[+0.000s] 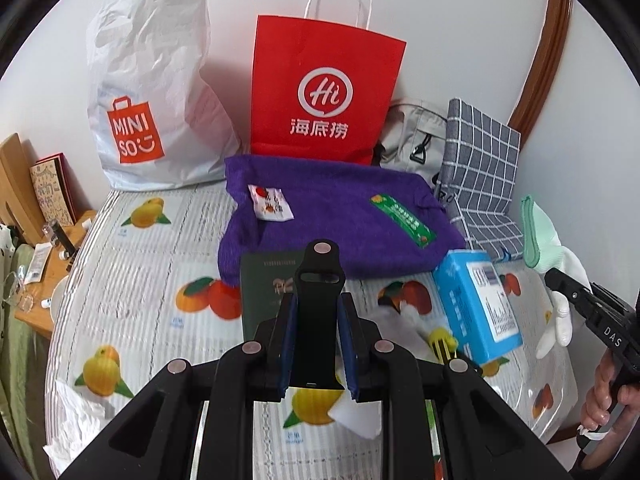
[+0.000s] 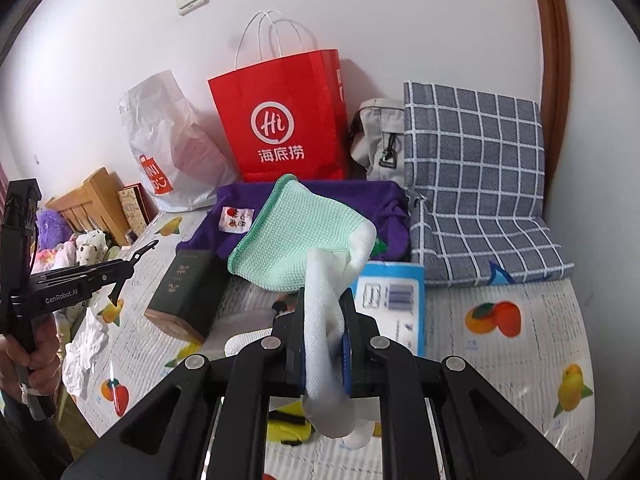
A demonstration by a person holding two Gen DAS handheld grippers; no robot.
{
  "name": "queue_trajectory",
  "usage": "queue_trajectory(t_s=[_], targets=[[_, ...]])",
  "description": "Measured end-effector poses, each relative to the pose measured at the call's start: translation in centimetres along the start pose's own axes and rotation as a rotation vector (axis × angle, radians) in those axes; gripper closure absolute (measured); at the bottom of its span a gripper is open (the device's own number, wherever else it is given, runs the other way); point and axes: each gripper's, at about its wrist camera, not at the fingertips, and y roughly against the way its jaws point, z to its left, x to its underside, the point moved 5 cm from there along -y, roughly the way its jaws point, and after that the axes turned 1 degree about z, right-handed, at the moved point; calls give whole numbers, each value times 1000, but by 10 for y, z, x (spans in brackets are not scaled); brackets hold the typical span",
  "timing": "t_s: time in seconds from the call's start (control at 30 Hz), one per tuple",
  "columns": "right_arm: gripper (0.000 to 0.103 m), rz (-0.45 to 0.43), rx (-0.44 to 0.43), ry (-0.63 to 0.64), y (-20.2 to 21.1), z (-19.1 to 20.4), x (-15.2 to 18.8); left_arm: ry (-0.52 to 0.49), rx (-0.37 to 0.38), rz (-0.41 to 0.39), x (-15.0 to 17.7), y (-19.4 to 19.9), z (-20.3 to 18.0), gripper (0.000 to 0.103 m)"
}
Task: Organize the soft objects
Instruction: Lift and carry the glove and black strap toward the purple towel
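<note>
My left gripper is shut on a black rubber strap that stands up between its blue pads, above the fruit-print table cover. My right gripper is shut on a white knit glove with a mint-green cuff, which flops forward over a purple cloth. In the left wrist view the right gripper and the glove are at the right edge. In the right wrist view the left gripper is at the far left, held by a hand.
A red paper bag, a white plastic bag, a grey pouch and a checked grey cushion line the wall. A dark green book, a blue box and crumpled tissue lie on the cover.
</note>
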Motion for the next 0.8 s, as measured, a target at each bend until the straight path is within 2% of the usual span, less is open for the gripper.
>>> queue_trajectory(t_s=[0.43,0.8], targets=[[90,1,-25,-11,-37,5,-42,29,-3,-22,-40,-20,12,83],[90,16,-57,-46,-87,0,-75,70,9,17,-67,-64,24,83]])
